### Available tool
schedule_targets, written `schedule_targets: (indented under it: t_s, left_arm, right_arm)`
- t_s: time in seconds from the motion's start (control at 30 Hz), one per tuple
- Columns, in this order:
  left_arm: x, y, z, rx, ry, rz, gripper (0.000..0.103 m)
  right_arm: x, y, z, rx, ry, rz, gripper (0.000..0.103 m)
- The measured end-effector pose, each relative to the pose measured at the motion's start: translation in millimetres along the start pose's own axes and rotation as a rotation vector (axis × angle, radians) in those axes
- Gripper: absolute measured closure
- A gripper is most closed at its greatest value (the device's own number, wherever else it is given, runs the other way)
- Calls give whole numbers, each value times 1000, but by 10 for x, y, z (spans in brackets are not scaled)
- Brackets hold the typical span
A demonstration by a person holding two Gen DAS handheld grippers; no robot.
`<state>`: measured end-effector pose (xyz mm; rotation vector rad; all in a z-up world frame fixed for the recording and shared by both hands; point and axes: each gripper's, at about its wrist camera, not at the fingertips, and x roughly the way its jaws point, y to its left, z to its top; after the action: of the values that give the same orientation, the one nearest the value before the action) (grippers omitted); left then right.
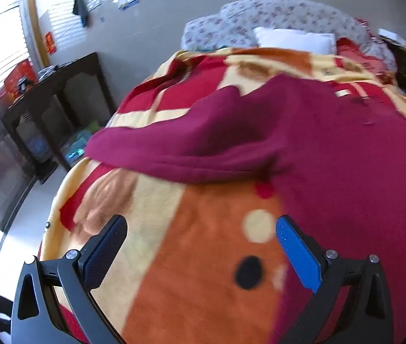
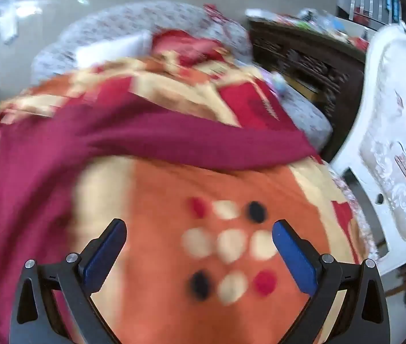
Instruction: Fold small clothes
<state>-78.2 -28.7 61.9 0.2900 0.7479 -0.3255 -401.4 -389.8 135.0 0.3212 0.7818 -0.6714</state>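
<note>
Maroon garment (image 1: 303,132) lies spread on the blanket (image 1: 191,272); soft, light (likely limp); take sleeve ends; left gripper (image 1: 201,226) and right gripper (image 2: 198,229) gape wide, empty.

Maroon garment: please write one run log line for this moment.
left gripper open | right gripper open | maroon garment unheld on blanket

- The left gripper (image 1: 201,238) hangs over the blanket (image 1: 174,258), jaws spread wide with nothing between them.
- A maroon garment (image 1: 303,143) lies spread on the blanket, one sleeve (image 1: 157,154) reaching toward the bed's left edge.
- Flowered bedding (image 1: 274,17) and a white pillow (image 1: 294,38) sit at the far end.
- A dark cabinet (image 1: 56,100) stands left of the bed, against the wall.
</note>
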Motion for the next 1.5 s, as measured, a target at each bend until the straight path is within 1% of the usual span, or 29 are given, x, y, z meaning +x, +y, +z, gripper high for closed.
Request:
schedule_targets:
  t_s: [0.07, 0.17, 0.27, 0.33, 0.4, 0.43, 0.47, 0.53, 0.6, 0.63, 0.7, 0.83, 0.97, 1.07, 1.17, 1.3, 1.5]
  left_arm:
    - [-102, -85, -2, 13, -3, -31, 0]
    - [-275, -231, 22, 31, -16, -67, 0]
    - [-385, -331, 62, 38, -24, -99, 0]
    - [-450, -372, 77, 41, -25, -113, 0]
    - [-505, -419, 73, 41, -18, -127, 0]
    - [-527, -439, 74, 39, -17, -136, 0]
    - [-552, -461, 76, 37, -19, -142, 0]
    - [-603, -499, 66, 34, -28, -144, 0]
    - [-638, -544, 62, 37, -37, -142, 0]
    - [-644, -558, 59, 38, -39, -140, 0]
    - [-649, -567, 52, 40, -39, -137, 0]
    - [-649, -575, 51, 34, -47, -121, 0]
    - [-587, -569, 40, 18, -36, -133, 0]
    - [-526, -583, 24, 17, -25, -131, 0]
    - [-466, -595, 5, 10, -12, -137, 0]
    - [-413, -633, -19, 17, -8, -127, 0]
    - [-352, -666, -31, 9, 7, -132, 0]
  right_arm:
    - [-361, 268, 50, -3, -6, 96, 0]
    - [-826, 692, 107, -74, -21, 234, 0]
    - [-1134, 997, 175, -120, -49, 312, 0]
    - [-1207, 1156, 231, -118, -44, 343, 0]
    - [-1261, 1280, 328, -100, -24, 423, 0]
    - [-1259, 1343, 353, -104, -25, 429, 0]
    - [-1255, 1427, 369, -112, -41, 404, 0]
    - [-1173, 1632, 337, -154, -97, 306, 0]
    - [-1037, 1780, 286, -191, -136, 237, 0]
    - [-946, 1822, 254, -198, -143, 207, 0]
    - [-668, 1932, 201, -195, -129, 169, 0]
    - [-326, 2113, 130, -205, -113, 147, 0]
    - [-198, 2211, 73, -192, -128, 129, 0]
    - [-103, 2247, 61, -187, -116, 136, 0]
    - [-28, 2244, 42, -171, -109, 129, 0]
    - [95, 2212, 15, -141, -80, 132, 0]
    - [235, 2186, -22, -123, -44, 129, 0]
